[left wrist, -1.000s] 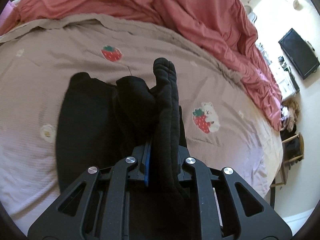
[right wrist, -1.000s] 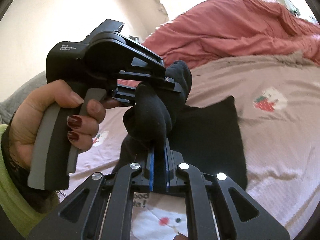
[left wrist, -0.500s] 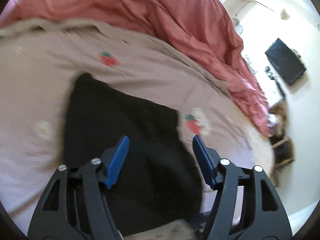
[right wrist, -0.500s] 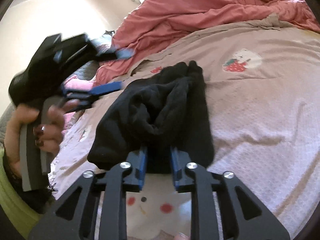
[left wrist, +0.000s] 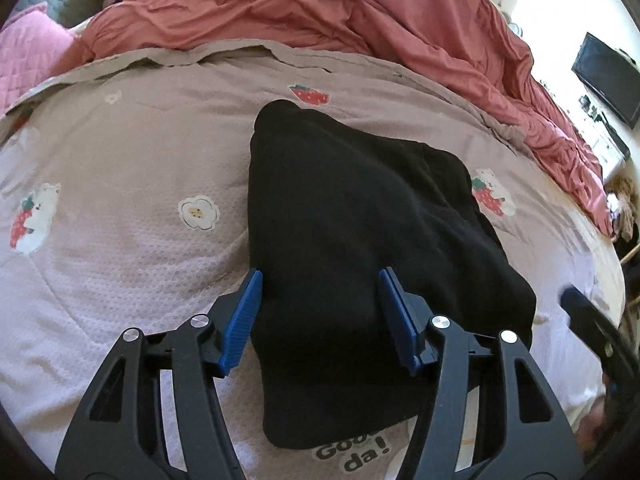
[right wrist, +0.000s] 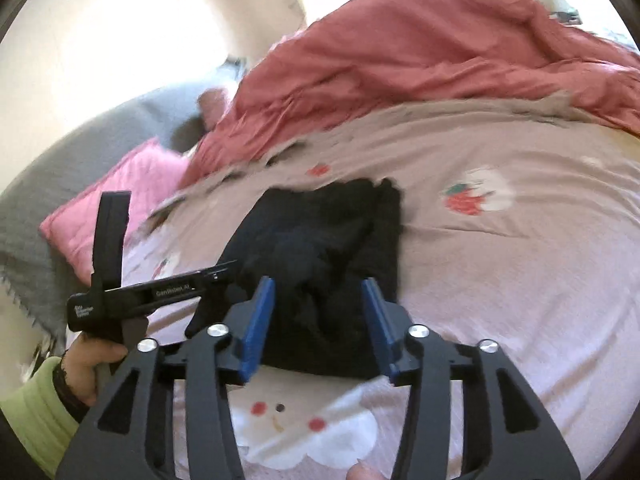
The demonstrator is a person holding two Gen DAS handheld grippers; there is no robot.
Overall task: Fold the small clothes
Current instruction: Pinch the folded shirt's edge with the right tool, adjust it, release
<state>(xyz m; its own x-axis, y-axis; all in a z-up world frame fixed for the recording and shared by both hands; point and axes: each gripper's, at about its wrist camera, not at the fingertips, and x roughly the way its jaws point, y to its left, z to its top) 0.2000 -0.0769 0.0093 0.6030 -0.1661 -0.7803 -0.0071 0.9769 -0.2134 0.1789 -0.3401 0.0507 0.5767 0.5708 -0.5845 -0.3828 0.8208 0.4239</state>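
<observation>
Both grippers are off the black garment, which lies on the printed bedspread below the red duvet, roughly folded. Left gripper: jaws apart, nothing pinched, cloth only seen between the blue pads. Right gripper: jaws have just been opening, now apart, hovering over the near edge of the garment with no cloth clamped. Risks, as I judge them: the top layer looks bunched and lumpy in the right view, so the fold may spring open or sit crooked; thick soft fabric invites pinching several layers at once on the next grab, dragging the whole pile; the grippers are close together, so a clash is possible.
</observation>
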